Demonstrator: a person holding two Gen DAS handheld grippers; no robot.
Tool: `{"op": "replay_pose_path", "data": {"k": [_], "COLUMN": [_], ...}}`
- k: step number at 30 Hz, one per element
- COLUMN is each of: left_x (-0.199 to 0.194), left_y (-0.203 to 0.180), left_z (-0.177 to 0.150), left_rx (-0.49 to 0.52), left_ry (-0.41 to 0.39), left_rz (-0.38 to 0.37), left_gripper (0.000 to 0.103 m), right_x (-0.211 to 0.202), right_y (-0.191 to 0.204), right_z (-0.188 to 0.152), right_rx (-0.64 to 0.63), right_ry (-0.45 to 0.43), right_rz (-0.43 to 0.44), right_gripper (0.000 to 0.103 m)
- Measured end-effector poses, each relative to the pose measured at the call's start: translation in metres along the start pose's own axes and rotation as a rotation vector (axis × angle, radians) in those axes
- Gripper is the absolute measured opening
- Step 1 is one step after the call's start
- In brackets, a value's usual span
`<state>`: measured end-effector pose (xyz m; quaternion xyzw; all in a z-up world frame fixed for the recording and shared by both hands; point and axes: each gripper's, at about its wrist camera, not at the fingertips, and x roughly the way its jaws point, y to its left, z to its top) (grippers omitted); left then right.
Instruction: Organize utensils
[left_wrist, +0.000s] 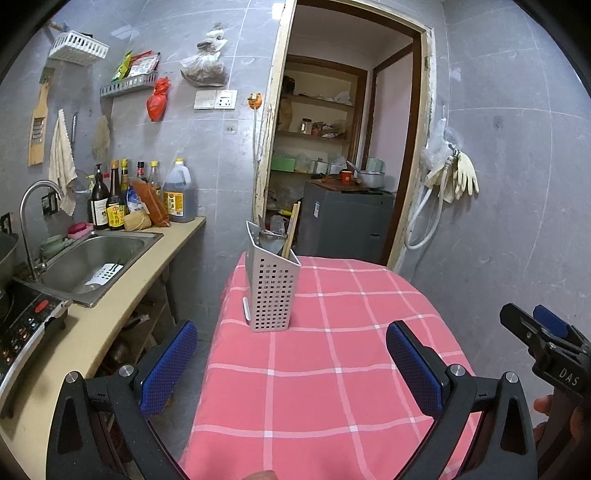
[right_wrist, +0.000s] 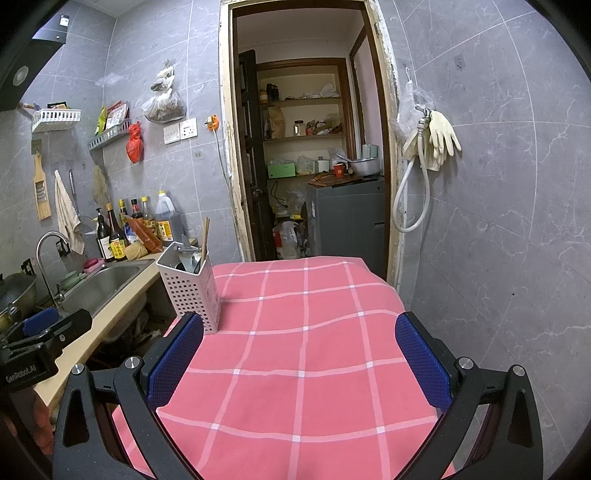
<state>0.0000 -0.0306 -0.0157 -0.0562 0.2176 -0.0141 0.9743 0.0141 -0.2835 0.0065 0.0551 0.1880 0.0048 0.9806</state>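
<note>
Both grippers spread wide and empty over the pink checked table (left_wrist: 332, 369).

The white holder (left_wrist: 271, 291) stands upright with chopsticks (left_wrist: 291, 230) and metal utensils (right_wrist: 188, 258) inside — straight ahead of the left gripper (left_wrist: 291, 363), but ahead and left of the right gripper (right_wrist: 299, 354), just beyond its left finger. Only the left view shows the sink (left_wrist: 92, 264) bottom — a white perforated piece lies there.

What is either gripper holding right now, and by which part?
Nothing. The left gripper and right gripper are both open over the pink checked tablecloth; the utensils sit in the white perforated plastic holder.
</note>
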Motion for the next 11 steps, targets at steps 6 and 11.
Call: {"op": "replay_pose_path", "data": {"k": [6, 11], "left_x": [-0.0007, 0.0013], "left_y": [0.0008, 0.0020], "left_z": [0.0002, -0.0003], "left_rx": [-0.002, -0.004], "left_ry": [0.005, 0.018], "left_rz": [-0.011, -0.013], "left_gripper": [0.103, 0.103], "right_x": [-0.0010, -0.0009], "right_y": [0.0005, -0.0006], "right_z": [-0.0004, -0.0032], "right_rx": [0.001, 0.003], "right_ry": [0.002, 0.008], "right_rz": [-0.001, -0.004], "right_gripper": [0.102, 0.102]}}
